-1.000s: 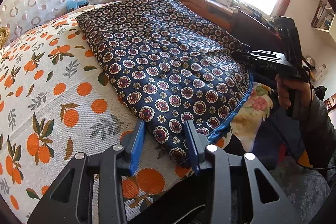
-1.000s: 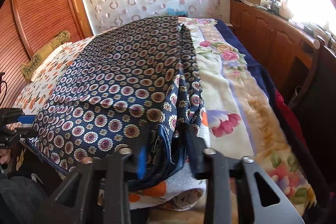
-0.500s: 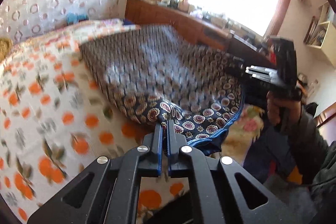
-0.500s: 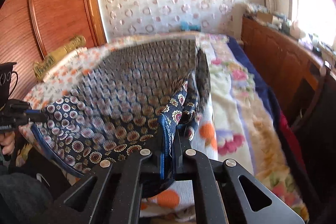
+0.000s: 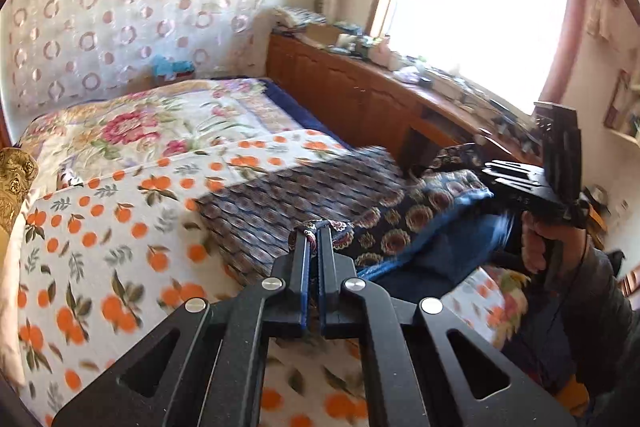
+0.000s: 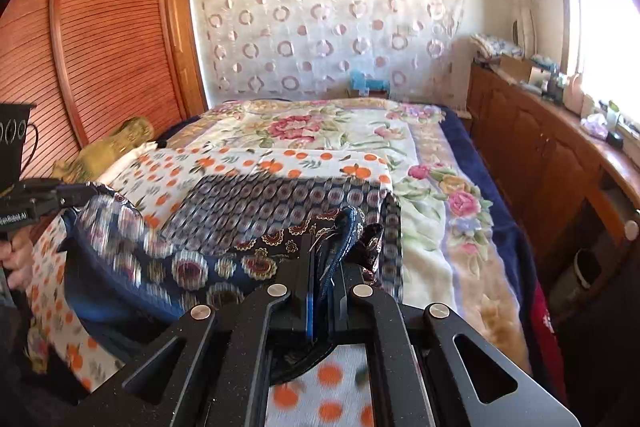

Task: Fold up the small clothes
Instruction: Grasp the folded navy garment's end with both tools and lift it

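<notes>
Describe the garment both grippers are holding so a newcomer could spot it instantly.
Start at the bed, spread with a floral blanket and an orange-fruit sheet. On that sheet's near end lies the garment, pinched by the left gripper and right gripper. Unlike the pale covers, it is navy with rows of round medallions and a plain blue trim.

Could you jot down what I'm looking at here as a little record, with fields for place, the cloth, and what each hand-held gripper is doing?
place: bedroom, bed with floral blanket, orange-print sheet on top
cloth: navy patterned cloth, near edge raised off the sheet, far part lying on it
left hand-held gripper: shut on one near corner of the cloth
right hand-held gripper: shut on the other near corner
nearby: wooden cabinet under the window, slatted wardrobe door
image: cloth blurred
</notes>
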### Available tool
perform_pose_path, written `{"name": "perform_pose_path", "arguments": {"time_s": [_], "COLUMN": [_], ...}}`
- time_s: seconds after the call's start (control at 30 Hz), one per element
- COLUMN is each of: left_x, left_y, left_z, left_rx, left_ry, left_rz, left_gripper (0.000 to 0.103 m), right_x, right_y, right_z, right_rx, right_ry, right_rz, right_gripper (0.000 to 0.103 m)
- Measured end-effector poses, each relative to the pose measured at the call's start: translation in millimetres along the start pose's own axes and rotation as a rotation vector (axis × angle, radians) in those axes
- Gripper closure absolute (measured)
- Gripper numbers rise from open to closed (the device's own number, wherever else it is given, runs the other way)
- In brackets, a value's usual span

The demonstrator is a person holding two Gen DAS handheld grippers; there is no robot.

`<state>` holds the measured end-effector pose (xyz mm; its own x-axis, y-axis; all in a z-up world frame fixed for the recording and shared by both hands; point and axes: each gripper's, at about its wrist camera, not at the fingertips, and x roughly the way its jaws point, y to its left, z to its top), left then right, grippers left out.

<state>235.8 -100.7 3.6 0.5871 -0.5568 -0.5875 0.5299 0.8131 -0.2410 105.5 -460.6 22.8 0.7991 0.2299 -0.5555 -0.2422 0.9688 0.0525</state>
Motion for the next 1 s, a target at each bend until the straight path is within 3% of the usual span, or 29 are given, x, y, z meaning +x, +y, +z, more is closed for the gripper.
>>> {"name": "perform_pose_path", "arguments": {"time_s": [0.3, 0.47, 0.53, 0.6, 0.67, 0.73, 0.77, 1.0], "left_x": [67, 87, 91, 90, 85, 80, 76, 67], "left_y": [59, 77, 78, 77, 74, 70, 70, 68], "left_z": [29, 36, 37, 36, 35, 35, 34, 15], "left_rx": [-0.069, -0.100, -0.080, -0.062, -0.042, -0.009, 0.000, 0.018], "left_ry": [0.065, 0.095, 0.102, 0.100, 0.099, 0.096, 0.088, 0.140], "left_rz": [0.051, 0.054, 0.055, 0.040, 0.049, 0.095, 0.101, 0.082], "left_gripper": [0.099, 0.098, 0.094, 0.071, 0.062, 0.062, 0.062, 0.061], "right_x": [97, 120, 118, 111, 106, 96, 90, 65], "right_y": [-19, -31, -35, -34, -30, -25, -23, 1], "right_z": [54, 72, 75, 74, 70, 66, 62, 45], "right_rx": [0.034, 0.099, 0.128, 0.108, 0.082, 0.046, 0.038, -0.037], "right_ry": [0.100, 0.107, 0.082, 0.062, 0.048, 0.029, 0.015, 0.039], "right_rz": [-0.002, 0.022, 0.050, 0.024, -0.009, -0.048, -0.062, -0.025], "right_gripper": [0.099, 0.098, 0.094, 0.088, 0.075, 0.052, 0.049, 0.044]}}
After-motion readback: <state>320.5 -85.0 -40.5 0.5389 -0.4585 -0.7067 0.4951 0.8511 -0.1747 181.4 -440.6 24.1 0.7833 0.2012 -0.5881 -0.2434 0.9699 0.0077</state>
